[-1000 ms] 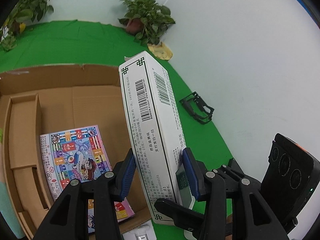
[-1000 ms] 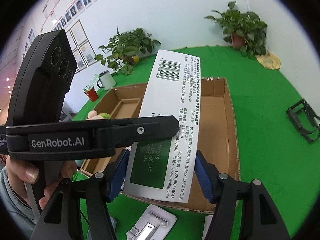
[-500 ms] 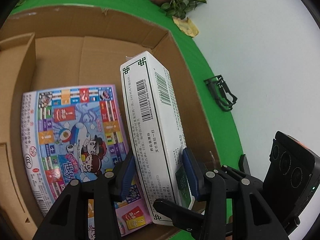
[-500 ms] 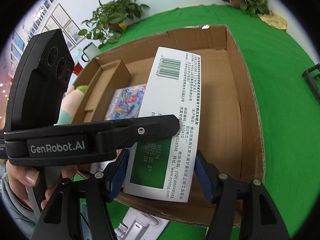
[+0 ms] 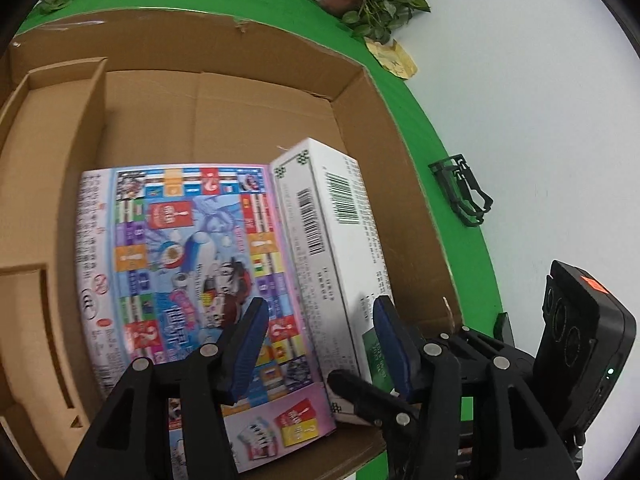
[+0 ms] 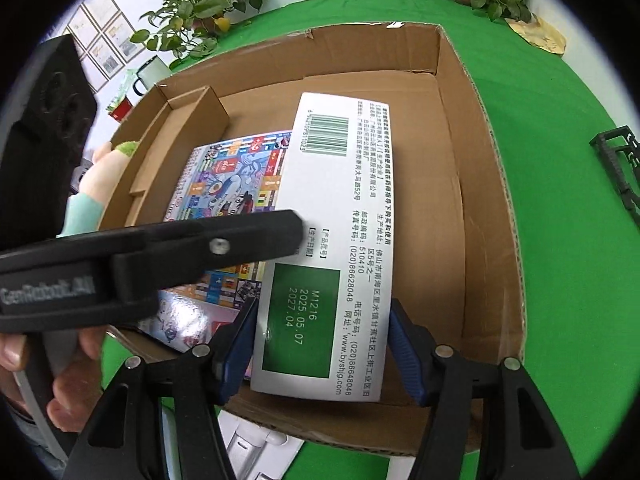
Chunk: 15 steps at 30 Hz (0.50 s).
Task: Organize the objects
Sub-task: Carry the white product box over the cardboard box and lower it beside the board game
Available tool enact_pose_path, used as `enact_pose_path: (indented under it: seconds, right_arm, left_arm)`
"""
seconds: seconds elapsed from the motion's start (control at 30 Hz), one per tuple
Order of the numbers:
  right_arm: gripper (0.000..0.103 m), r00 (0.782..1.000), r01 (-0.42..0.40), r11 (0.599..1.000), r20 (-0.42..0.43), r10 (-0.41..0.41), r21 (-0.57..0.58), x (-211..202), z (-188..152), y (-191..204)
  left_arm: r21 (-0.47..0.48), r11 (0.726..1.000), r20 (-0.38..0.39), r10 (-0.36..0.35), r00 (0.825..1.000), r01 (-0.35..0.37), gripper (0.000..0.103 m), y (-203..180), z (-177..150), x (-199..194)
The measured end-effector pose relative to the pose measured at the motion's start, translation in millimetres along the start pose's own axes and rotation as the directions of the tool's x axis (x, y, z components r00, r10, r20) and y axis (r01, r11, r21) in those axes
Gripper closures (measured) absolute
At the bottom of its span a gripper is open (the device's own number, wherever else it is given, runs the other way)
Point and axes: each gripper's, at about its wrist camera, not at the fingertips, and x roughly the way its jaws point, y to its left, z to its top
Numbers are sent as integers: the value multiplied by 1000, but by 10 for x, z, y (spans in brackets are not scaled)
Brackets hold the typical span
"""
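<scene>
Since a second ago we have carried the white carton point(image 5: 332, 248) from above the tabletop down into the cardboard box point(image 5: 224, 108), and the left gripper point(image 5: 320, 344) has spread its fingers off it.

We see a green tabletop point(image 6: 560, 160) set against a white wall, with potted plants point(image 6: 204, 4) along its far edge and framed pictures on the wall at the left of the right wrist view. The open cardboard box takes up most of both views, a cardboard divider point(image 6: 176, 128) walling off a narrow compartment along its left side. A colourful board game box point(image 5: 180, 264) lies flat on the floor of the main compartment. The white carton now sits just right of it, touching its edge, between the game and the box's right wall. A black wire clip point(image 5: 460, 188) lies on the tabletop outside the box, well to the right.

Our left gripper stands wide, its blue fingers point(image 5: 246, 344) on either side of the carton's near end without pressing it. Our right gripper point(image 6: 320, 344) frames the same near end, its blue fingers point(image 6: 404, 348) close to the carton's edges; whether they press on it we cannot tell.
</scene>
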Motion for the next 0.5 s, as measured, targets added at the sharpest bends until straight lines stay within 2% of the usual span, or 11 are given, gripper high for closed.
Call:
enact_pose_path:
  seconds: [0.13, 0.23, 0.27, 0.37, 0.5]
  right_arm:
    - [41, 999, 39, 999, -10, -39, -33, 98, -10, 27]
    - [39, 999, 24, 999, -20, -25, -38, 99, -10, 13]
    - [36, 999, 15, 998, -28, -17, -56, 116, -16, 30]
    - [21, 1000, -12, 994, -28, 9, -108, 120, -63, 112]
    - [20, 1000, -12, 996, -8, 11, -94, 141, -53, 136]
  left_arm:
    - [41, 999, -4, 31, 999, -31, 50, -41, -79, -26]
    - [55, 997, -6, 45, 999, -44, 50, 5, -134, -97]
    - [57, 997, -7, 49, 999, -49, 50, 5, -148, -104]
    - [64, 996, -5, 65, 998, -64, 50, 36, -198, -143]
    - [70, 992, -1, 101, 995, -101, 50, 86, -268, -237]
